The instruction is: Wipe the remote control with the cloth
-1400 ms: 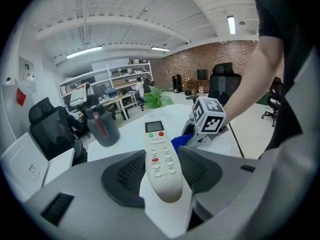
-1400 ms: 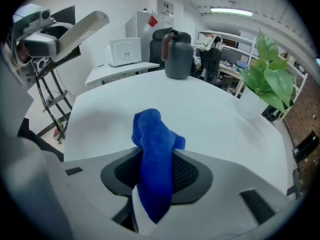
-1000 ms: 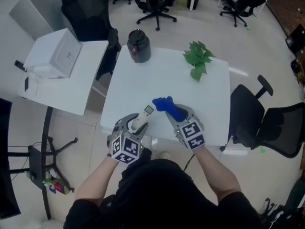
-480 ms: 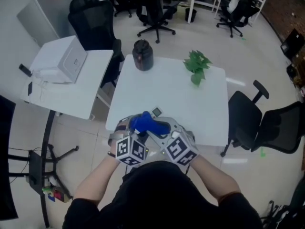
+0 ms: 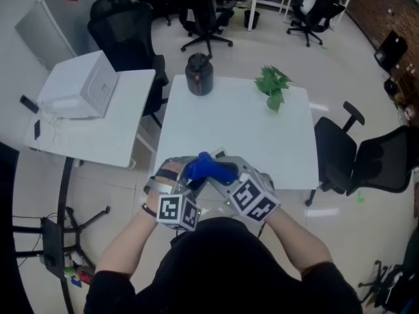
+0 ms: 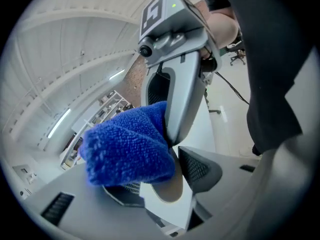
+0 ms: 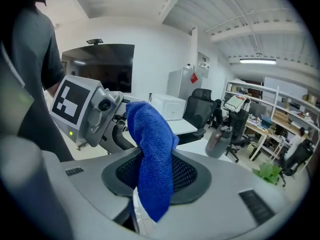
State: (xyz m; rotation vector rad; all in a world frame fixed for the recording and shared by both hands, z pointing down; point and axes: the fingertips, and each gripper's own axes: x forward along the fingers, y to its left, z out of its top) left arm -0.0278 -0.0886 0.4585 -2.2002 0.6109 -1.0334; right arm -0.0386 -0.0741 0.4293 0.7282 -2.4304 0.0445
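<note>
— At the near edge of the white table (image 5: 262, 136), what is the head view showing?
— I'm holding my left gripper (image 5: 185, 170) and right gripper (image 5: 222, 173) together, with the blue cloth (image 5: 211, 168) covering the remote control (image 5: 218, 153). A dark jug (image 5: 199, 74) and a green plant (image 5: 272, 85) are standing far back, with office chairs (image 5: 204, 8) beyond.
— Left gripper view?
— My jaws are clamping the white remote control, and the cloth is draping over it.
— Right gripper view?
— I'm pinching the cloth. Black-and-white square markers (image 7: 70, 101) are showing on the left gripper's cube.

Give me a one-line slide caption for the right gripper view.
The right gripper clamps a blue cloth in its jaws, the left gripper close beside it, white table beyond.
</note>
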